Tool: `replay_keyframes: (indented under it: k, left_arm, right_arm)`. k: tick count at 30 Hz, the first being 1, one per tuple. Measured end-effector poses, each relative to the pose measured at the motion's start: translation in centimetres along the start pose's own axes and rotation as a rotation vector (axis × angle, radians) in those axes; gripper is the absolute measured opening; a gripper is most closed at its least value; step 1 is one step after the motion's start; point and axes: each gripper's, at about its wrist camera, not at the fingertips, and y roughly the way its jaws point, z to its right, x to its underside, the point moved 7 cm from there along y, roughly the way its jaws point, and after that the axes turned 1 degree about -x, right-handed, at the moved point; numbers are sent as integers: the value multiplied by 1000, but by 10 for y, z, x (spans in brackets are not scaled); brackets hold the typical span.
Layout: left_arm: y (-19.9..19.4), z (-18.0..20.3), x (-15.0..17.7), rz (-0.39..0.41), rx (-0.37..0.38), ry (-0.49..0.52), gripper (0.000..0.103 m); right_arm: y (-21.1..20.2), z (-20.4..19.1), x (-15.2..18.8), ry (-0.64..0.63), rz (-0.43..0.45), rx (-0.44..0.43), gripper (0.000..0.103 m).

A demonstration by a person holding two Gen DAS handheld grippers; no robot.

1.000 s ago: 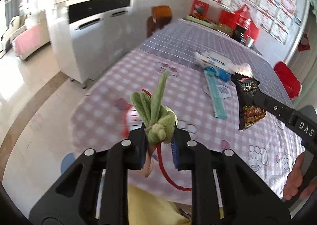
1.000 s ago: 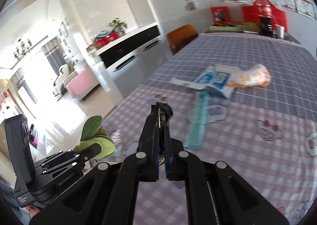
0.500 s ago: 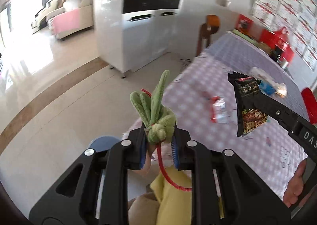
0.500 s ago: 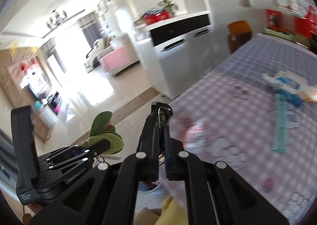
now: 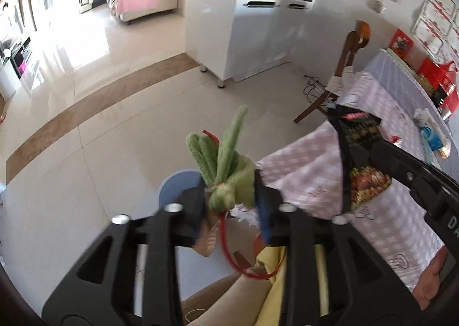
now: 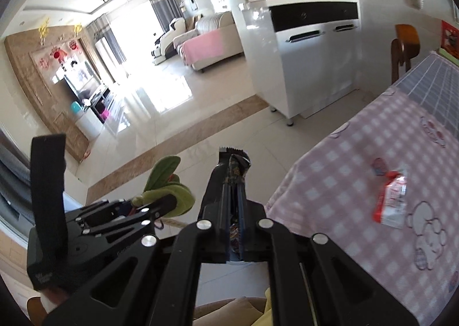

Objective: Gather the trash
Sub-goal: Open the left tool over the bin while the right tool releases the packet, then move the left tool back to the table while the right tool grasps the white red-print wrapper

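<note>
My left gripper (image 5: 229,202) is shut on a green plush leafy piece (image 5: 226,165) with a red cord hanging from it; it also shows in the right wrist view (image 6: 169,197). My right gripper (image 6: 232,182) is shut on a dark snack wrapper (image 6: 236,171), which hangs from its fingers in the left wrist view (image 5: 358,159). Both are held over the floor beside the table. A round blue bin (image 5: 178,185) sits on the floor below my left gripper, partly hidden by it.
The pink checked tablecloth (image 6: 358,182) carries a red-and-white wrapper (image 6: 391,199). More packets lie far along the table (image 5: 430,136). A wooden chair (image 5: 344,68) and a white cabinet (image 5: 258,33) stand behind. Tiled floor stretches left.
Both grippers have swung left, away from the table and out over the floor, still holding their items. The blue bin now shows below my left gripper.
</note>
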Motion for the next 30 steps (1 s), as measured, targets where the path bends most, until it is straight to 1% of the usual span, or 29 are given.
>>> replay_keyframes:
  k: [1, 3, 7, 11, 14, 15, 16, 17, 19, 21, 24, 30]
  left_arm:
    - [2, -2, -2, 3, -2, -5, 55]
    - [7, -13, -3, -1, -6, -21, 55]
    - [16, -33, 1, -20, -37, -60, 55]
    - [21, -51, 11, -40, -57, -95, 55]
    - [19, -66, 21, -51, -78, -130, 55]
    - [16, -73, 25, -49, -86, -144, 55]
    - [15, -78, 27, -48, -91, -151, 55]
    - [12, -84, 30, -46, -103, -165, 55]
    - [7, -92, 34, -43, -119, -178, 55]
    - [2, -97, 37, -36, -133, -186, 55]
    - [-3, -102, 40, -27, -136, -200, 55]
    - [-5, -82, 38, -18, -112, -166, 55]
  right_arm:
    - [5, -1, 0, -1, -8, 1, 5]
    - [14, -3, 1, -5, -25, 8, 5]
    - [33, -5, 2, -15, -58, 18, 5]
    - [58, -18, 4, -37, -104, 6, 5]
    - [80, -36, 7, -56, -158, 6, 10]
    - [87, -40, 6, -55, -177, 18, 34]
    - [91, -42, 5, -49, -190, 26, 51]
    - [92, -45, 1, -35, -175, 21, 66]
    - [87, -49, -1, -45, -139, 15, 66]
    - [85, -52, 0, -71, -137, 24, 66]
    - [82, -50, 5, -64, -150, 16, 66]
    - [58, -33, 7, -48, -136, 24, 66]
